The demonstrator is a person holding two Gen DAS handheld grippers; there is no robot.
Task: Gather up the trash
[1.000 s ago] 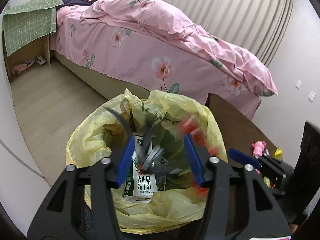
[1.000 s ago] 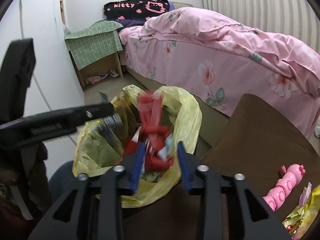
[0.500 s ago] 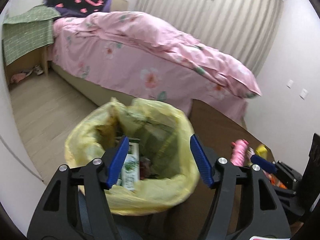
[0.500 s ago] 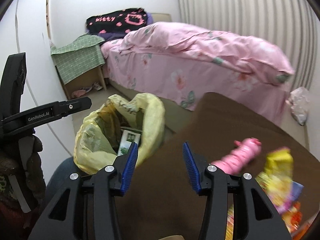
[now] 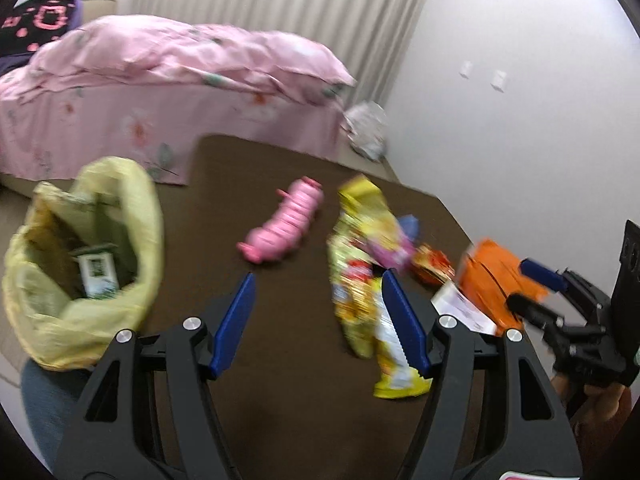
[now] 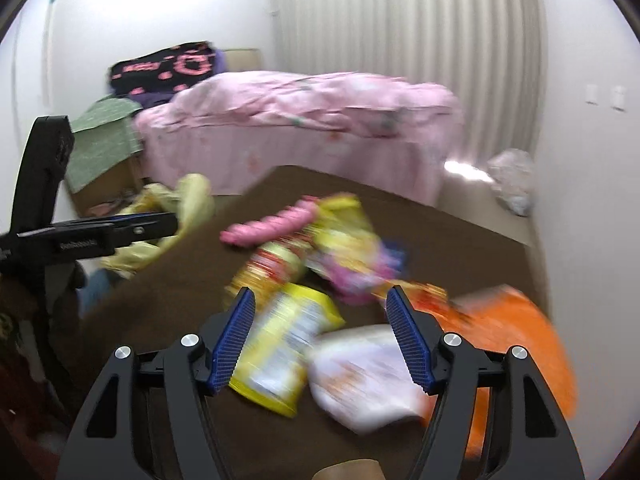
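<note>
At nine o'clock off the brown table (image 5: 288, 360), a yellow plastic trash bag (image 5: 132, 240) holds a green-and-white carton (image 5: 98, 276). Crinkled snack wrappers (image 6: 288, 332) lie under the right gripper (image 6: 320, 336), its empty jaws opening; the left gripper (image 5: 318, 320) gapes empty.

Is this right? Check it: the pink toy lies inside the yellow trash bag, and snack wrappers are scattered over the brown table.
Not quite. The pink toy lies on the brown table, outside the yellow trash bag, left of the snack wrappers; the left wrist view shows it. The wrappers are indeed scattered over the table.
</note>
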